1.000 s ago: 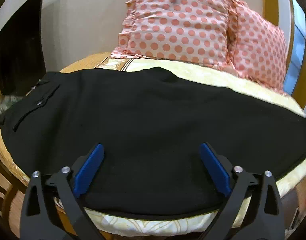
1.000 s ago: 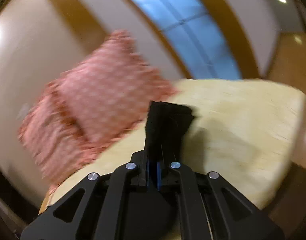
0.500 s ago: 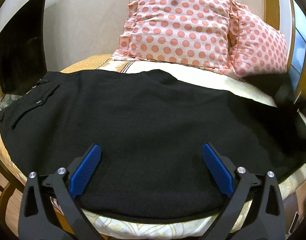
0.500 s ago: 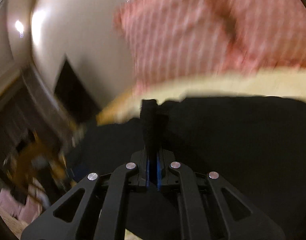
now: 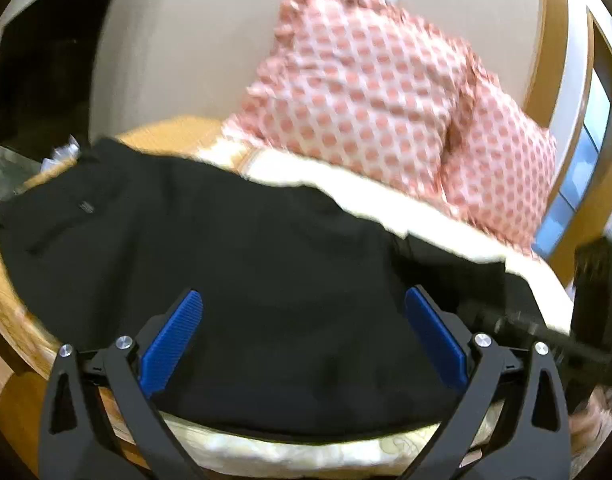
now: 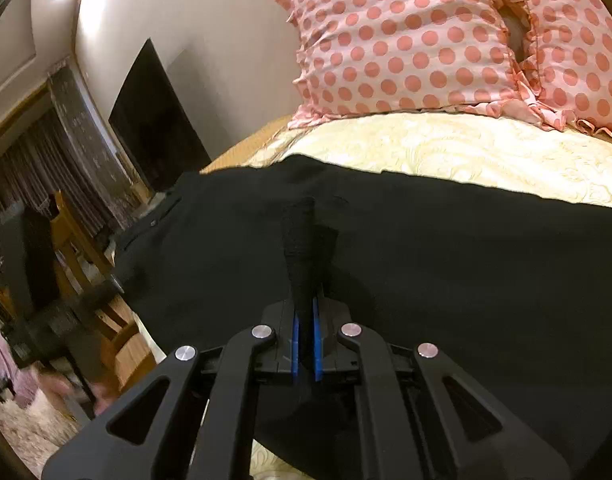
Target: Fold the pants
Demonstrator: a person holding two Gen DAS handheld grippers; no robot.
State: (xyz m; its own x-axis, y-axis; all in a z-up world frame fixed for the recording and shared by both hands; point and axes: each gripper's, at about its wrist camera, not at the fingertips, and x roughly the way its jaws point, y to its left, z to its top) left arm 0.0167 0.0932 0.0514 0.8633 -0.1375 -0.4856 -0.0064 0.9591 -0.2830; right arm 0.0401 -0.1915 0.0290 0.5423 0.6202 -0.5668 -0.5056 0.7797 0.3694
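Black pants [image 5: 242, 264] lie spread across the cream bedspread, waistband and back pocket at the left. My left gripper [image 5: 304, 316] hovers over their near edge with its blue pads wide apart and nothing between them. The right gripper [image 6: 304, 320] is shut on a pinched strip of the black pants [image 6: 445, 272], which sticks up between its pads above the spread cloth. In the left wrist view the right gripper's black body shows at the right edge [image 5: 545, 332], blurred.
Two pink polka-dot pillows [image 6: 405, 40] lean on the wall at the bed's far side. A dark screen [image 6: 154, 120] stands at the left, wooden chairs [image 6: 90, 264] beside the bed. The bed's wooden edge [image 5: 14, 312] runs along the left.
The right gripper has swung from the bed's right end over to the spread pants, carrying the pinched cloth with it. My left gripper has lifted slightly and rolled; its view is now blurred.
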